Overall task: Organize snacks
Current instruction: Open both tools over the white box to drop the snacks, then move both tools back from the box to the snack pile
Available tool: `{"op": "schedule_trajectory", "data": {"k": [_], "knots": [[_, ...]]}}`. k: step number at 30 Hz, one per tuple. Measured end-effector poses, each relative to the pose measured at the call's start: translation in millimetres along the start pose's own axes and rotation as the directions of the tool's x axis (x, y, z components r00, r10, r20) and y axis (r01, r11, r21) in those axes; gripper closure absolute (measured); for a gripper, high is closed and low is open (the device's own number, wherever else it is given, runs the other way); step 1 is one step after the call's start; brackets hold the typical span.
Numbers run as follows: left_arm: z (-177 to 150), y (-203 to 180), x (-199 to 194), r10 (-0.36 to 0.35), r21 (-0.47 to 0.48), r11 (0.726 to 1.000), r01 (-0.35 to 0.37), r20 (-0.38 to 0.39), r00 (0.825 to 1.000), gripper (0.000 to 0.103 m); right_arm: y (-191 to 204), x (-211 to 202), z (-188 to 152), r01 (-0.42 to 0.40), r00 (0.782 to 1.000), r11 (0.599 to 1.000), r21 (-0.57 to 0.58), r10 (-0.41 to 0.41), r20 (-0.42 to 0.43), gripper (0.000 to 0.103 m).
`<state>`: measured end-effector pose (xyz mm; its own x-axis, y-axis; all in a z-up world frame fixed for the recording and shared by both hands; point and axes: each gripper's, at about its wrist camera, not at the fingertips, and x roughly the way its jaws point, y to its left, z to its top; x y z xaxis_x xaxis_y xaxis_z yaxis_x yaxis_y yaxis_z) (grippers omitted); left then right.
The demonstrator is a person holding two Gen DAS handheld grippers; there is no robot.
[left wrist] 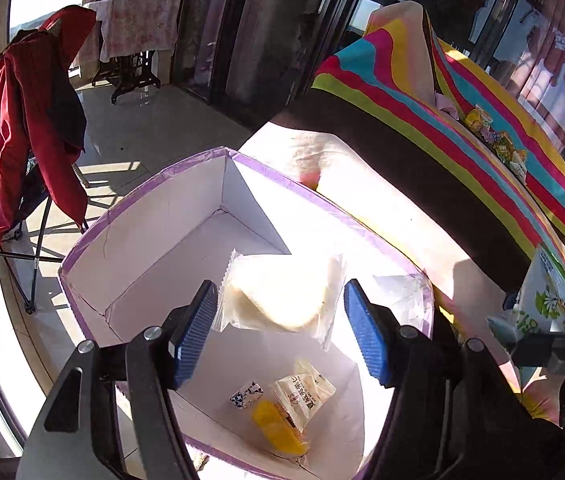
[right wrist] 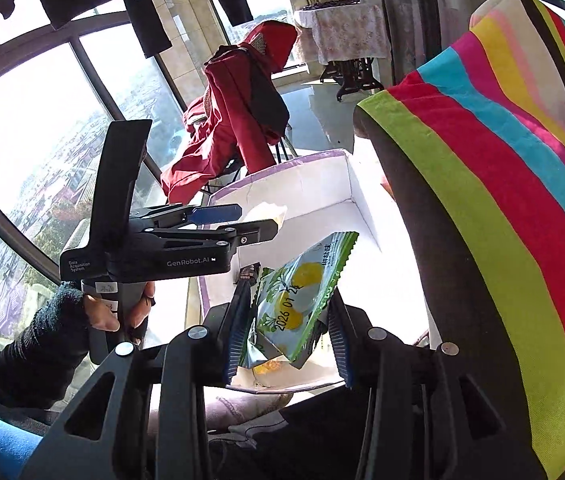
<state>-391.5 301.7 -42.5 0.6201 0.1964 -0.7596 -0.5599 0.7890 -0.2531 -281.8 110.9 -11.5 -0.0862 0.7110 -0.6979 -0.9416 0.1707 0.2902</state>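
crinkled green-and-white snack packet [right wrist: 298, 300] with yellow fruit print and zigzag-cut edge.

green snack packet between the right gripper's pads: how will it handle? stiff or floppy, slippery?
The green snack packet looks crinkled and puffed, so probably floppy and light for its size. Its glossy film suggests it may slip between the right gripper pads, which stand slightly apart from it. Hanging over the white box, it would likely drop in rather than roll.

Your right gripper [right wrist: 286, 336] near, green packet [right wrist: 298, 300] between its parted pads, above the white box [right wrist: 322, 184], your left gripper [right wrist: 242, 220] reaching in from left, striped cloth [right wrist: 502, 200] right
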Motion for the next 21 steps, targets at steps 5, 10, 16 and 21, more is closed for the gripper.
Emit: {"op": "schedule_trajectory", "data": {"k": [5, 10, 16, 21], "knots": [[6.0, 31.5, -13.5, 0.102, -0.130, 0.987, -0.095, 0.048, 0.994, 0.003, -18.1, -6.8, -5.3, -0.027, 0.999, 0.996, 0.089, 0.025, 0.022, 0.041], [25.4, 28.7, -28.3, 0.139, -0.160, 0.980, -0.117, 0.133, 0.981, 0.003, -27.5, -55.1, -11.7, -0.019, 0.993, 0.996, 0.086, 0.009, 0.117, 0.037], [61.8, -43.0, -29.2, 0.009, 0.002, 1.000, -0.010, 0.198, 0.980, 0.002, -53.6, -129.7, -31.9, 0.103, 0.955, 0.989, 0.104, -0.128, 0.267, 0.026], [89.9, -124.8, -8.2, -0.114, 0.175, 0.981, 0.088, 0.145, 0.983, 0.002, -102.9, -178.0, -59.5, 0.294, 0.875, 0.923, 0.249, -0.365, 0.317, 0.016]]}}
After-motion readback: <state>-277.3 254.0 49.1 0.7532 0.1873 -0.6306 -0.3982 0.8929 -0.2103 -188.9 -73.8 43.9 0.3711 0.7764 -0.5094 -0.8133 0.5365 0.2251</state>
